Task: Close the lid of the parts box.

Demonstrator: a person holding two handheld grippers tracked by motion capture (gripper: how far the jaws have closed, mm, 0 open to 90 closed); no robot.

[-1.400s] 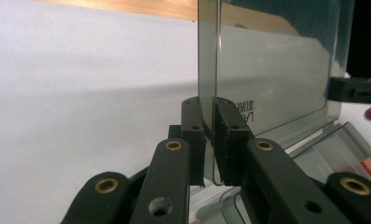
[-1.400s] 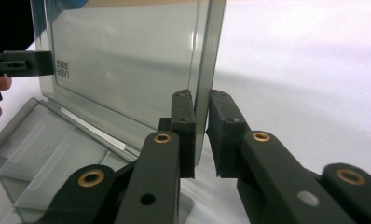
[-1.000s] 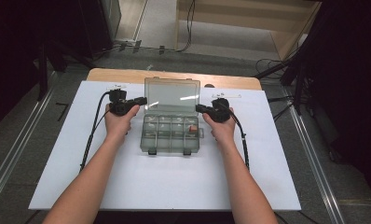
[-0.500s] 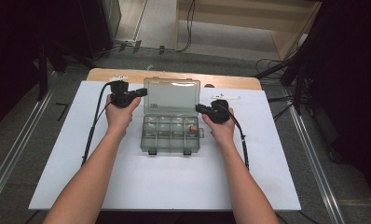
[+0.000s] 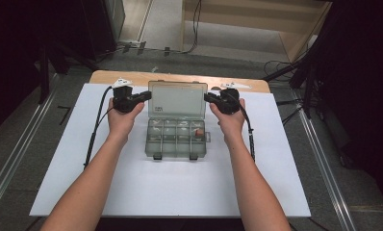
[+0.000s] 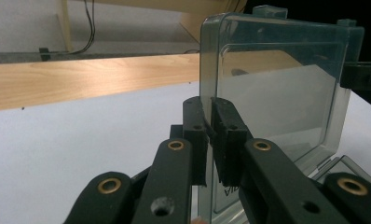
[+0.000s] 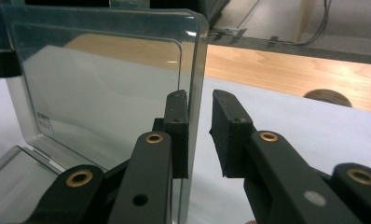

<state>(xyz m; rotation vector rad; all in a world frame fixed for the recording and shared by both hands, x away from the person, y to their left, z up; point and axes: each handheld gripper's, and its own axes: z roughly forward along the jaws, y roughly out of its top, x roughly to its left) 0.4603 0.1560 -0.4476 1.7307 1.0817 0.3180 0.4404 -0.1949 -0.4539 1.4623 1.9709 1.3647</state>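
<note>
High view: clear organizer box sits mid-desk toward the far edge, lid upright. Left gripper fingers clamped on the lid's side edge; right gripper fingers apart, straddling the opposite edge w/o squeezing. Risk: one-sided hold could twist the lid, strain the hinge, or drag the box & spill compartment bits.
</note>
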